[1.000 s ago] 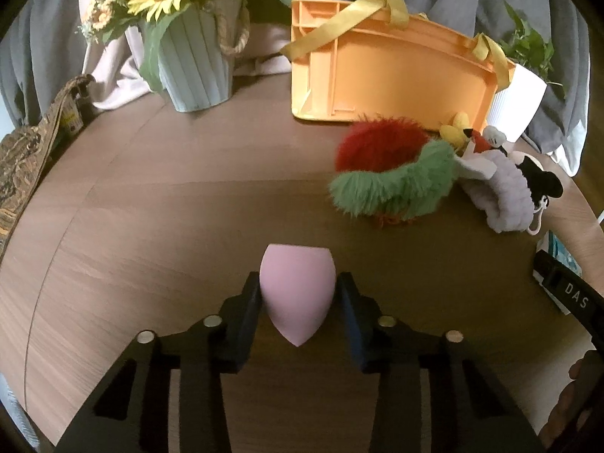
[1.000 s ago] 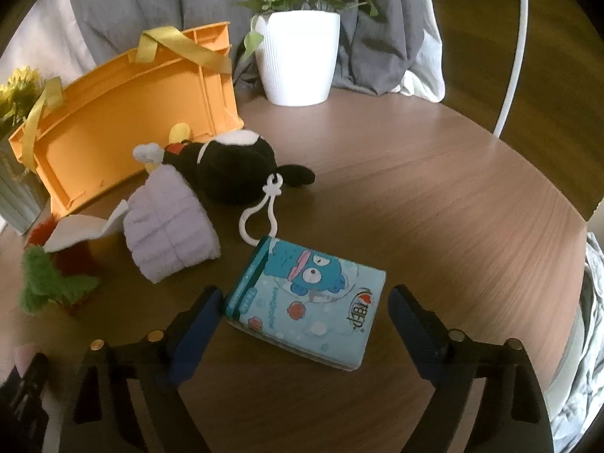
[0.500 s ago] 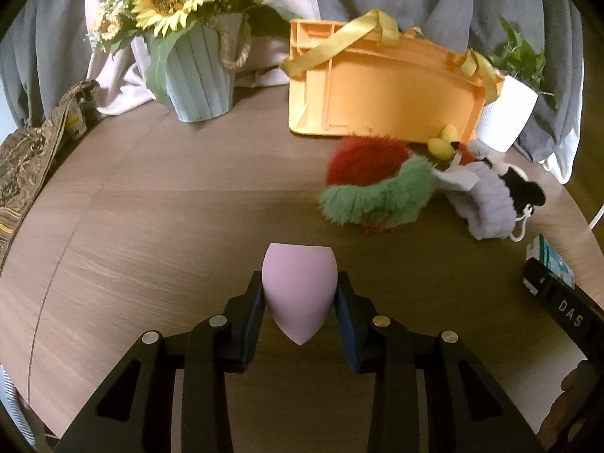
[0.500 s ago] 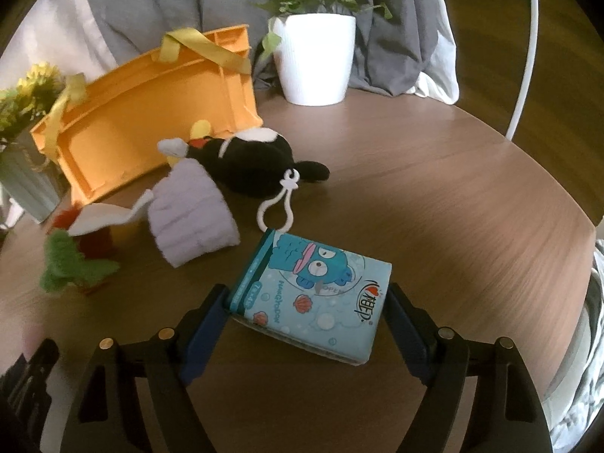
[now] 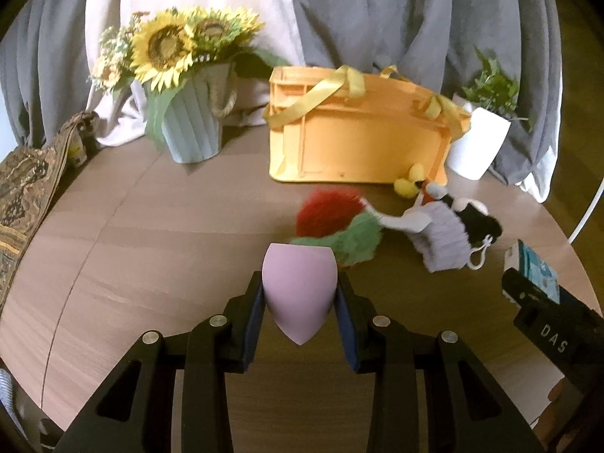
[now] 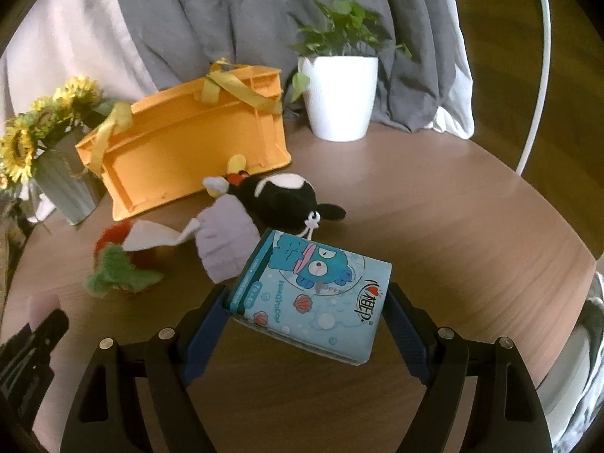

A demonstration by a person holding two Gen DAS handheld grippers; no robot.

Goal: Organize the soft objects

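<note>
Sponge (image 5: 299,292), a lilac teardrop with its point aimed back at the camera, sits clamped between the fingers (image 5: 252,315) of the left gripper (image 5: 300,309), lifted clear of the counter (image 5: 151,234). The right gripper (image 6: 307,315) has just been closing its fingers (image 6: 406,334) and now they press on both sides of a pale blue tissue pack (image 6: 313,290) printed with a cartoon fish, tilted and held off the wood.

Only the right wrist view shows the pack's printed face; from the left wrist just its end shows beyond the right gripper's black body. That left view alone shows the patterned cloth (image 5: 22,188) at the counter's left edge.

Beyond lie a red and green fluffy toy (image 5: 336,226), a lavender knitted piece (image 5: 441,241) and a black and white plush (image 6: 279,196), bunched together before an orange basket (image 5: 358,139) tipped on its side. A sunflower vase (image 5: 192,128) and a white potted plant (image 6: 339,94) flank it.
</note>
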